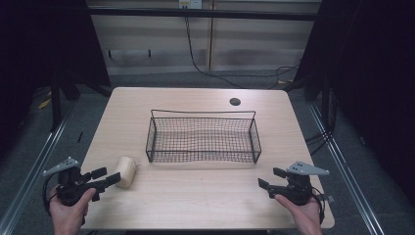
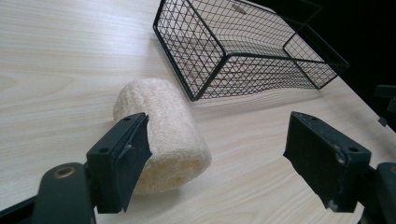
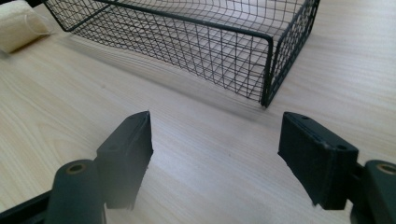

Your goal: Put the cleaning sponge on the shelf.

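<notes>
pale loofah-like roll lies on its side on the wooden table, near the front left, just off the near-left corner of the wire basket. not touching the basket.

left gripper low beside it, jaws spread wide, nothing held. in the left gripper view the roll sits against or just behind the left-hand jaw, not between the two; contact unclear.

right gripper at the front right, jaws also apart and empty, pointed toward the basket's right end, well apart from the roll.

handling, by look: fibrous, knobbly surface, likely light and springy, gives under squeeze, not slippery, not fragile. best grip probably across the middle of the cylinder, jaws on opposite curved sides.

basket: black mesh, rectangular, open top, nothing in it.
</notes>
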Motion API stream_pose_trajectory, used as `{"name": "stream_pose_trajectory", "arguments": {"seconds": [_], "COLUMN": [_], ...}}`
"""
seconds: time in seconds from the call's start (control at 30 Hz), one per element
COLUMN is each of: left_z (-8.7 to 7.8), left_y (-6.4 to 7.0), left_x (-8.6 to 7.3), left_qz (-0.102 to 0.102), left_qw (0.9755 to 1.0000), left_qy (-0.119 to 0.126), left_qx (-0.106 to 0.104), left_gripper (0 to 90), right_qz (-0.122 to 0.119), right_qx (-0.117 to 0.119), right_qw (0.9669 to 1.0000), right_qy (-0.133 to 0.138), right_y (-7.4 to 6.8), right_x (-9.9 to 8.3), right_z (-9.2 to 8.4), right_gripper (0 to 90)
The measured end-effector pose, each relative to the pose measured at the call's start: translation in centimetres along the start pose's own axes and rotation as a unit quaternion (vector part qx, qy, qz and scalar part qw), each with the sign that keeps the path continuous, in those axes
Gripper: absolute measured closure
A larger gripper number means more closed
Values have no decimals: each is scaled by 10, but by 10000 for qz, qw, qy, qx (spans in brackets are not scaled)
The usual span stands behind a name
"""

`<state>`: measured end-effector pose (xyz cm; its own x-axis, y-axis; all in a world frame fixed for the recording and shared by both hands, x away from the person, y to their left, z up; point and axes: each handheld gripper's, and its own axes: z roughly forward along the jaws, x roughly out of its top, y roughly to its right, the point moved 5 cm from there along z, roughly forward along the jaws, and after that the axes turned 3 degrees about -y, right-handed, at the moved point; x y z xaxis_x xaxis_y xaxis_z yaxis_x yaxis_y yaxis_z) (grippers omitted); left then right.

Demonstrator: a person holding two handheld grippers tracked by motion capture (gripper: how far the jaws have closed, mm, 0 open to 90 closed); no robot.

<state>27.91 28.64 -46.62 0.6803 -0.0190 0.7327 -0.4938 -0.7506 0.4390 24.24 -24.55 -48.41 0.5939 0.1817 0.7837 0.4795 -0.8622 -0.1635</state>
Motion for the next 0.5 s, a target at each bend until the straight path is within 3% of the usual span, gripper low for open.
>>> {"name": "stream_pose_trajectory", "arguments": {"seconds": [0.17,0.27,0.37,0.5], "left_z": [2,4,7,9], "left_y": [3,5,10,18], "left_x": [-2,-2,-1,-2], "left_qz": [50,15,-56,118], "left_qw": [9999,9997,9991,9989], "left_qy": [-104,-150,-228,-406], "left_qx": [-69,-189,-355,-215], "left_gripper": [203,194,295,303], "right_qz": [2,-3,16,-14], "right_qx": [48,-77,-50,6], "right_qw": [10000,10000,10000,10000], "right_qy": [-64,-30,-45,-18], "right_y": [-2,0,-1,-4], "right_x": [0,2,1,3], "right_z": [1,-1,0,1], "right_gripper": [217,203,199,218]}}
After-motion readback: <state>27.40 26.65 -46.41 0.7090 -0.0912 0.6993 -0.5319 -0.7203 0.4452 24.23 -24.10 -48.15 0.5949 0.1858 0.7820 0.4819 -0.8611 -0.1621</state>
